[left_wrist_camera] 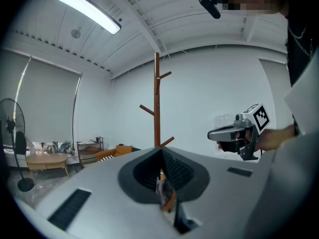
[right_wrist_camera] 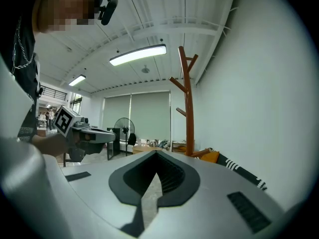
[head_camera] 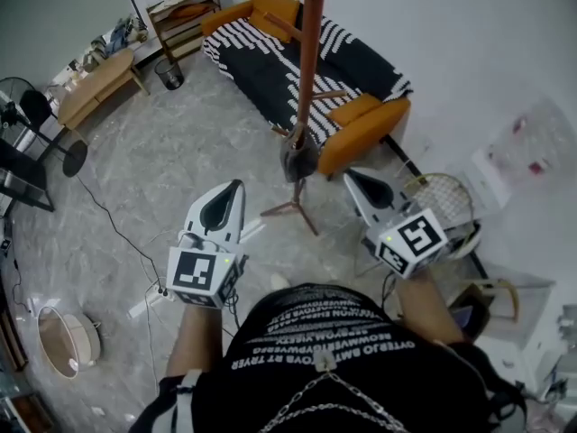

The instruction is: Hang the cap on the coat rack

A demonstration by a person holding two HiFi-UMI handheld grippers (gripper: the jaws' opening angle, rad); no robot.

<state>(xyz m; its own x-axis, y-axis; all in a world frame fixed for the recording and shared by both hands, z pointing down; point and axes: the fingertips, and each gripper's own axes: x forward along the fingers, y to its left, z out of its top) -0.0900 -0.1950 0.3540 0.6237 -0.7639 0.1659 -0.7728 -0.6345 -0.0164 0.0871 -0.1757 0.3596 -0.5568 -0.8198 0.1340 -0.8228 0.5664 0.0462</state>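
I have the left gripper (head_camera: 234, 189) and the right gripper (head_camera: 352, 179) with jaws clenched on nothing, while what looks like the dark grey cap (head_camera: 297, 158) hangs low on the coat rack (head_camera: 309, 52), ahead of and between both jaws, touching neither.

Head view looks down; both gripper views face coat rack (left_wrist_camera: 157, 98).

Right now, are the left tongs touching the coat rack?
Apart. The head view shows bare floor between the left tongs and the coat rack. The left gripper view shows the rack standing farther off, beyond the shut tips.
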